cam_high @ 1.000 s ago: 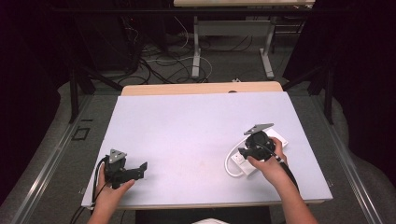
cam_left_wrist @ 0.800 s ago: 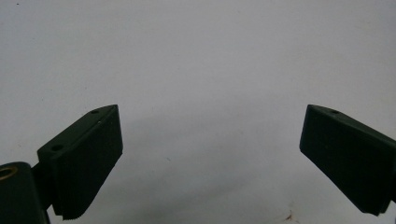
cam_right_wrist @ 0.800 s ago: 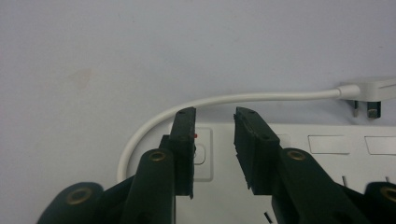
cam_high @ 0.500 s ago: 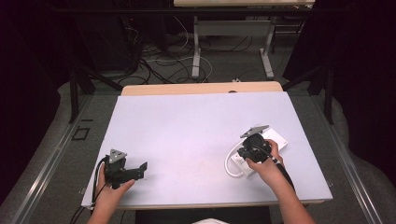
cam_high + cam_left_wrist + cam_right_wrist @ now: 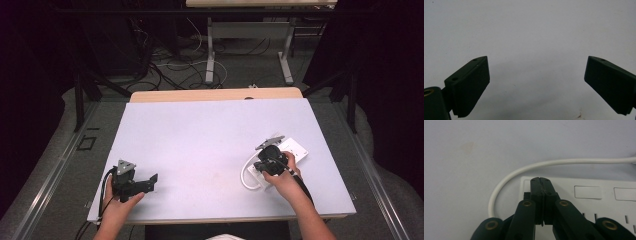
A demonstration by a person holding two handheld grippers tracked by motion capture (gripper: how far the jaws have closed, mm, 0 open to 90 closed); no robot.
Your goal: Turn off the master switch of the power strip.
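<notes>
Right gripper view: right gripper (image 5: 541, 195) fingers together over power strip (image 5: 599, 195); left gripper (image 5: 536, 85) fingers apart

1. White power strip (image 5: 292, 152), flat on the table's right side, sockets and switches facing up.
2. Its white cord (image 5: 506, 180) loops out from one end, curling alongside it.

table: pale lavender-grey top (image 5: 200, 135) with a wooden strip (image 5: 215, 94) along its far edge | floor: grey (image 5: 57, 165), a metal rail (image 5: 45, 187) at the left | behind: white desk legs (image 5: 211, 50) amid tangled cables (image 5: 170, 60) | light: table lit, surroundings dark
</notes>
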